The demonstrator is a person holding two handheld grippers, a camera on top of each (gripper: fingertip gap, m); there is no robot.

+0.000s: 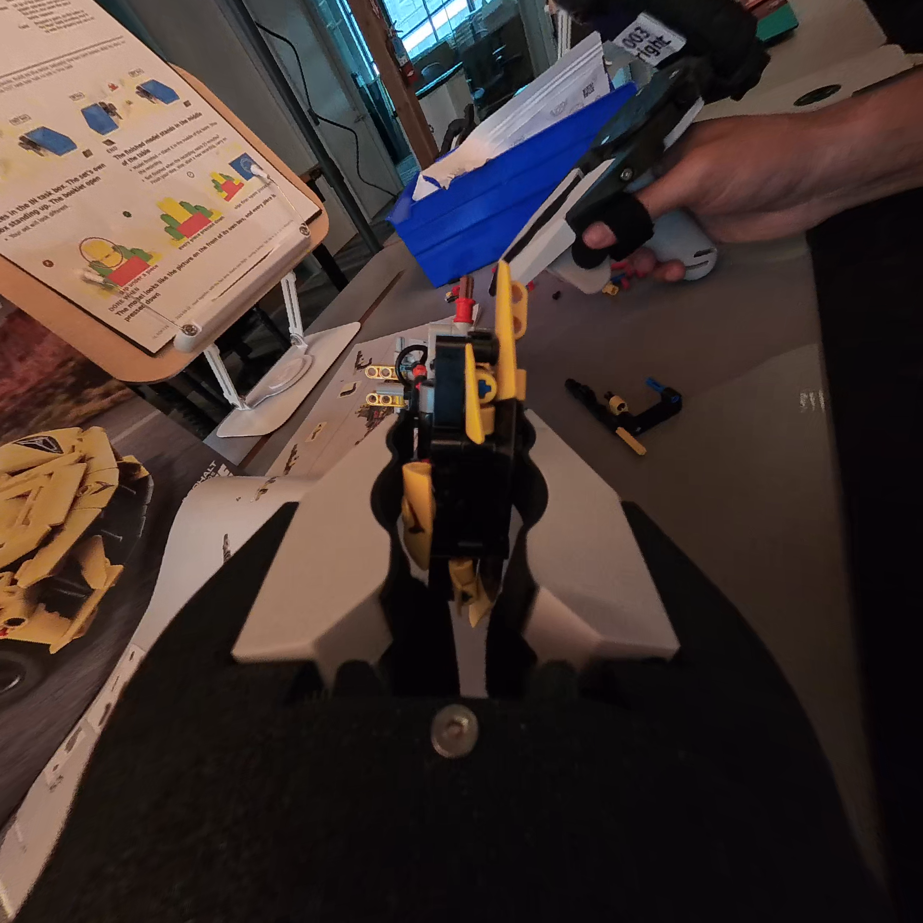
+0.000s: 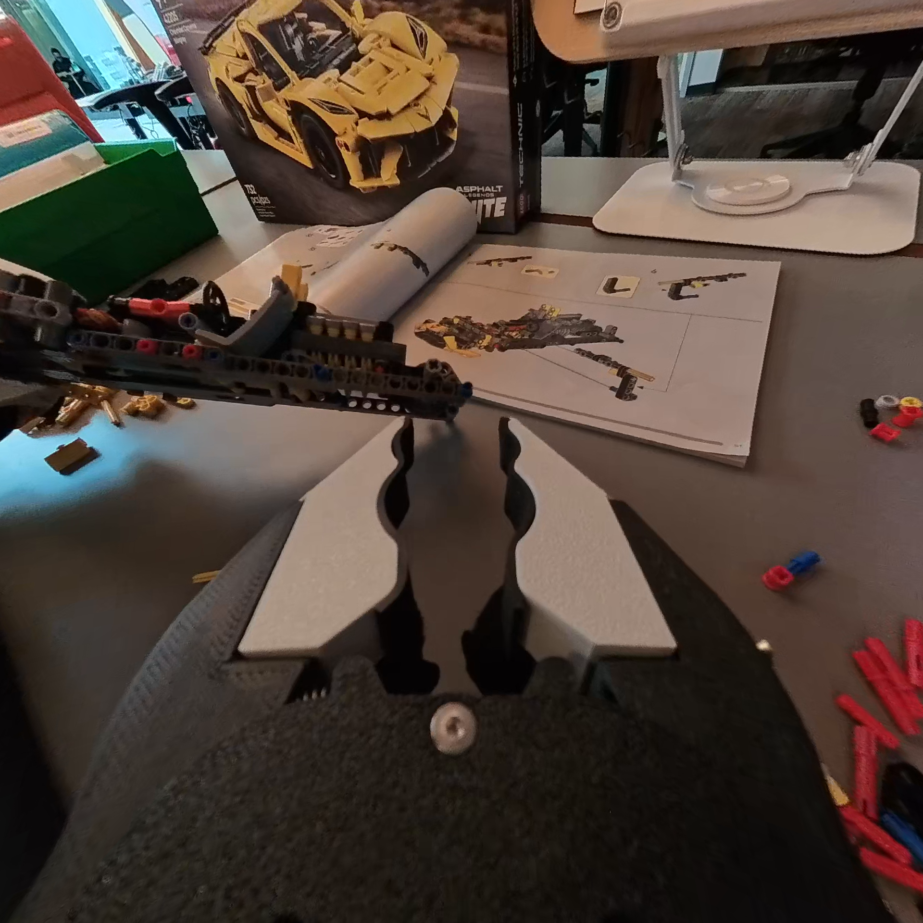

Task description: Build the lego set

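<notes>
Left gripper [image 1: 457,499]: fingers clamped on the chassis [image 1: 462,449], a long black-and-yellow part-built car held clear of the table [image 2: 824,499], nose pointing away from the camera.
Right gripper [image 2: 455,449]: fingers parted with a clear gap, nothing between them; it hangs just below the chassis's free end (the right wrist view shows that end almost over the fingertips).
Booklet [image 2: 589,349]: open flat near the table's far edge, in front of the box [image 2: 359,100].
Sub-assembly [image 1: 624,404]: one small black L-shaped piece lying alone on the table, right of the chassis.
Risk: the chassis is gripped at one end only, so a push from the right gripper could lever it round in the fingers or pop loose panels; a drop would scatter parts among the loose red pins [image 2: 884,699] at the table's right edge.
Count: two grippers, one chassis, one booklet, one box, one blue bin [image 1: 499,200], one green bin [image 2: 100,215], one stand [image 2: 759,200].
</notes>
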